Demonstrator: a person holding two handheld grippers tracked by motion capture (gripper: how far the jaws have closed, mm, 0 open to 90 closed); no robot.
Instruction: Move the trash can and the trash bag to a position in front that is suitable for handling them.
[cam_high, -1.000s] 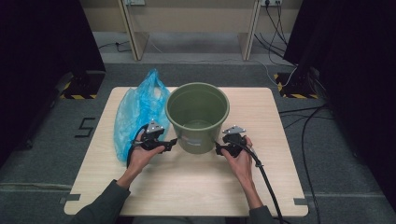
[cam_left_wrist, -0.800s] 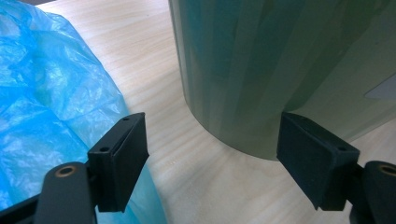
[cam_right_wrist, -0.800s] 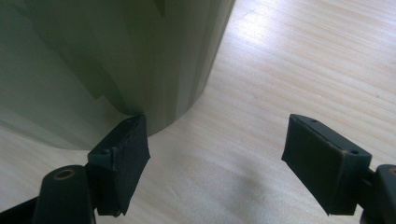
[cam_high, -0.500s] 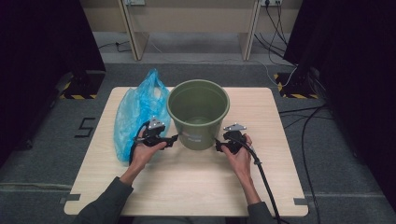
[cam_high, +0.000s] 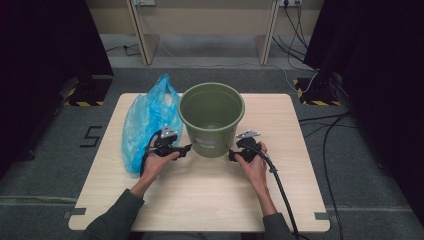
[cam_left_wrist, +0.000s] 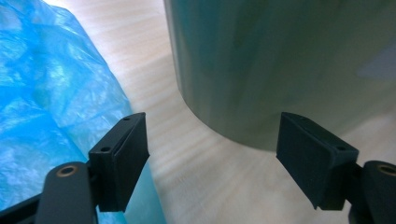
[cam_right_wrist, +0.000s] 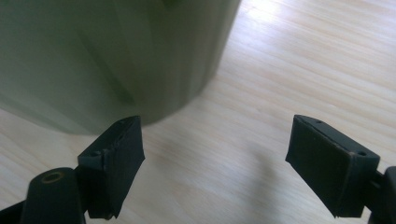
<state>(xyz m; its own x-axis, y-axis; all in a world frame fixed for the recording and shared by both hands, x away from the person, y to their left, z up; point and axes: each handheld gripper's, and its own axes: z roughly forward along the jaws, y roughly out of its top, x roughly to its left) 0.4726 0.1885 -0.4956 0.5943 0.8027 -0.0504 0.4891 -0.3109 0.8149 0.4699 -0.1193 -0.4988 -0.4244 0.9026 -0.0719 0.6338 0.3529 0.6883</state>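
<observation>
An olive-green plastic bucket (cam_high: 212, 142) stands upright and empty in the middle of the wooden table (cam_high: 200, 200). A crumpled blue plastic bag (cam_high: 142, 125) lies just left of it. My left gripper (cam_high: 187, 148) is low at the bucket's left side, open, with the bucket wall (cam_left_wrist: 280, 60) ahead and the bag (cam_left_wrist: 46, 93) on its left. My right gripper (cam_high: 231, 156) is at the bucket's lower right, open. Its jaws have just been opening a little, with only bare table between them and the bucket (cam_right_wrist: 107, 51) ahead on the left.
Bare tabletop stretches in front of the bucket and to its right. A black cable (cam_high: 280, 190) trails from the right gripper toward the near edge. Beyond the table are grey floor, desk legs and loose cables.
</observation>
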